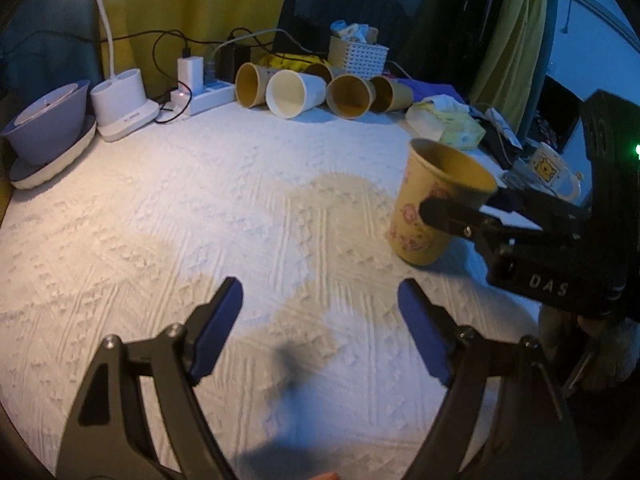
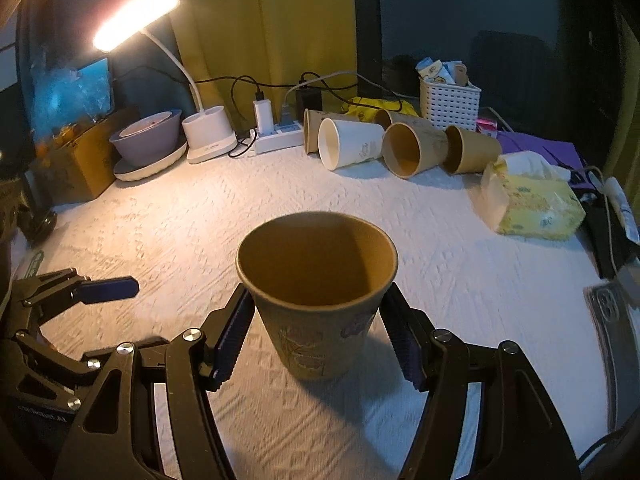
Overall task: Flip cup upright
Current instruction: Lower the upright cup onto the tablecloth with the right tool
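Observation:
A tan paper cup with a printed pattern stands upright, mouth up, on the white textured cloth. My right gripper has its blue pads on both sides of the cup, touching or nearly touching its upper wall. In the left wrist view the same cup stands at the right with the right gripper's black finger across it. My left gripper is open and empty, low over the cloth to the left of the cup; its blue pad shows in the right wrist view.
Several paper cups lie on their sides at the back. A white basket, a tissue pack, a power strip, a lamp base and a grey bowl line the back and sides.

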`<state>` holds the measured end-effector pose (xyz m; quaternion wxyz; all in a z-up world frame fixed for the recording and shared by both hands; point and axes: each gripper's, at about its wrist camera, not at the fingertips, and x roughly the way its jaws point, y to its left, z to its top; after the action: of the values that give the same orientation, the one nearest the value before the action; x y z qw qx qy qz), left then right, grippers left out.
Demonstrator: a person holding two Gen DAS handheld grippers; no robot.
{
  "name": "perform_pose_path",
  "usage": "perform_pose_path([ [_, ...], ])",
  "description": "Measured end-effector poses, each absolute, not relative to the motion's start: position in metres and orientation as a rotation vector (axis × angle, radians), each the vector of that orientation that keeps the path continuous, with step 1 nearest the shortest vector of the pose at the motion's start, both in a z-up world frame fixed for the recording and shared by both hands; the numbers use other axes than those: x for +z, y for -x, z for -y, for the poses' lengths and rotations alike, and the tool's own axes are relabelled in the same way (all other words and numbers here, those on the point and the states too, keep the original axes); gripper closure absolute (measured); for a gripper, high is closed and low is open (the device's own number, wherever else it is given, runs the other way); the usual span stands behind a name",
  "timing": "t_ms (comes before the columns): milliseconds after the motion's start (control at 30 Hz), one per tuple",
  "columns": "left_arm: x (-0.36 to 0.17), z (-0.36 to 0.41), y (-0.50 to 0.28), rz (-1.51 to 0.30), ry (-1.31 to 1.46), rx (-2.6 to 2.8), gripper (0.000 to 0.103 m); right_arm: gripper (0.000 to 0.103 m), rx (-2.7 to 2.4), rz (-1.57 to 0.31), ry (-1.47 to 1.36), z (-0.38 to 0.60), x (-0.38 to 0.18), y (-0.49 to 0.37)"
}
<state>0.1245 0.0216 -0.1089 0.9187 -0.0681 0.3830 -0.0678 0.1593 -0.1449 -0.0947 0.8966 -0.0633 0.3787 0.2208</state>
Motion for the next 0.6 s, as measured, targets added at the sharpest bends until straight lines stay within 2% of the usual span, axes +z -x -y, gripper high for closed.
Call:
perform_pose_path([
  [100, -0.106, -0.02, -0.117, -0.778, 0.136, -0.128, 0.018, 0.035, 0.453, -0.783, 0.134, 0.146, -0.096, -0.152],
  [600, -0.089, -0.02, -0.085, -0.73, 0.122, -0.07, 0.017, 0.032, 0.451, -0.782, 0.125, 0.15, -0.085, -0.123],
])
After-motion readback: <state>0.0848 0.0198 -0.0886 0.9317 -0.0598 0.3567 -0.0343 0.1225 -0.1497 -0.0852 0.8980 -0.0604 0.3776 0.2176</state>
